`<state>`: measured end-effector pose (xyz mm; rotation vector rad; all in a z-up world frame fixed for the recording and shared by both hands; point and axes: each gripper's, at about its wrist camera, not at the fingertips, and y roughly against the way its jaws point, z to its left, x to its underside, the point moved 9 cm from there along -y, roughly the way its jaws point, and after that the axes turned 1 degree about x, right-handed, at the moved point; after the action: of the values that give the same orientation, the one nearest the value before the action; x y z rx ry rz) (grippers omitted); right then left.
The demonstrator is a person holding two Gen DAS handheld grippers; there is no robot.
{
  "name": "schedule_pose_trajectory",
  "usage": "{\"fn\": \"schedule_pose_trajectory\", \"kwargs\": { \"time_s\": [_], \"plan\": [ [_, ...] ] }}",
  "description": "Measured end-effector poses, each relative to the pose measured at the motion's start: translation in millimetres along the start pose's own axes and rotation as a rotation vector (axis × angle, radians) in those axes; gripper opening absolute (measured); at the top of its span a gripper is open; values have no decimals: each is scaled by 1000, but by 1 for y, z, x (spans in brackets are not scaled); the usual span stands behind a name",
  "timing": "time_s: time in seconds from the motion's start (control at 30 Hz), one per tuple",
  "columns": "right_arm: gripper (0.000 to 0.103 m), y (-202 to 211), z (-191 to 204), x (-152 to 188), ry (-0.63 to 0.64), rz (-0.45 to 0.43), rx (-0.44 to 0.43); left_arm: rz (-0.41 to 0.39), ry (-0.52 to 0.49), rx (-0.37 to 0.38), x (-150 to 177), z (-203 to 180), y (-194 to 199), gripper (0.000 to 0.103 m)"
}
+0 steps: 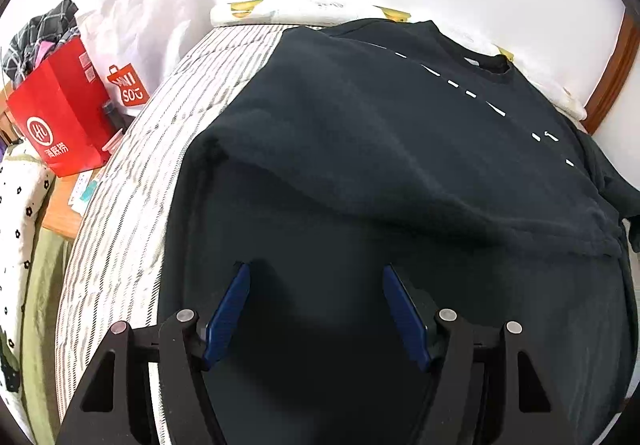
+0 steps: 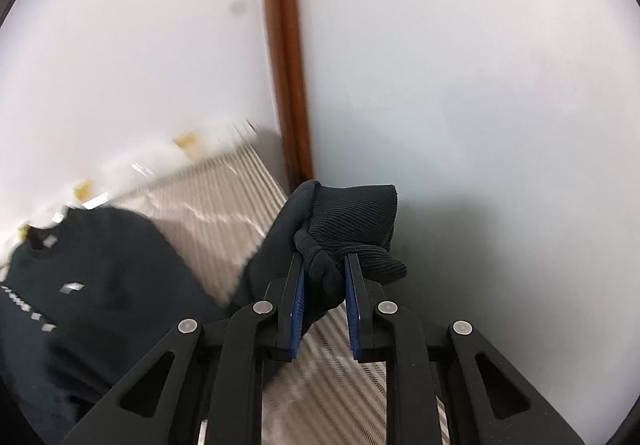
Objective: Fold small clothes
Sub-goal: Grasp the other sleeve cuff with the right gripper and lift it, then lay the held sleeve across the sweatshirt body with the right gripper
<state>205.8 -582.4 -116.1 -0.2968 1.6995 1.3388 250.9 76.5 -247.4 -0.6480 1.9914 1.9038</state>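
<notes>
The right gripper [image 2: 324, 273] is clenched on the ribbed cuff [image 2: 356, 217] of a black sweatshirt's sleeve, a knot of bunched cloth pinched between the blue pads [image 2: 298, 309] and the cuff flopping over just past the tips. No earlier picture is given, so only the grip itself can be told. To the claw's left the sleeve runs down and away to the body of the sweatshirt [image 2: 92, 277], which lies on the striped mattress [image 2: 224, 205] below and beyond the fingers. The picture is smeared on that side, so I cannot tell how taut the sleeve is. Farthest off stand a brown wooden post [image 2: 284, 45] and the white wall.

The left gripper [image 1: 316, 309] is released, jaws standing apart and pointing down over the dark cloth, with nothing between the pads. Just ahead of it a raised fold of the sweatshirt [image 1: 400, 149] crosses the view; beyond are the dashed white print and the collar [image 1: 496, 65]. Far to its left sits a red paper bag [image 1: 60, 117].

The step looks like carrying the sleeve across the body. To do it well, keep the pinch firm on the cuff, lift only enough to clear the cloth, and sweep it inward so the sleeve lands flat. The free left claw would best press the body down near the shoulder so it does not drag.
</notes>
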Motion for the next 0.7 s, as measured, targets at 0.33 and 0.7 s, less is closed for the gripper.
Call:
{"fn": "schedule_pose_trajectory", "kwargs": {
  "time_s": [0.33,0.7],
  "plan": [
    [18,161,142,-49,182,-189,-217,-9,-9,21,13,19,16,67],
    [18,193,353,0,271,-159,-544,-67,20,17,10,59,41,67]
  ]
}}
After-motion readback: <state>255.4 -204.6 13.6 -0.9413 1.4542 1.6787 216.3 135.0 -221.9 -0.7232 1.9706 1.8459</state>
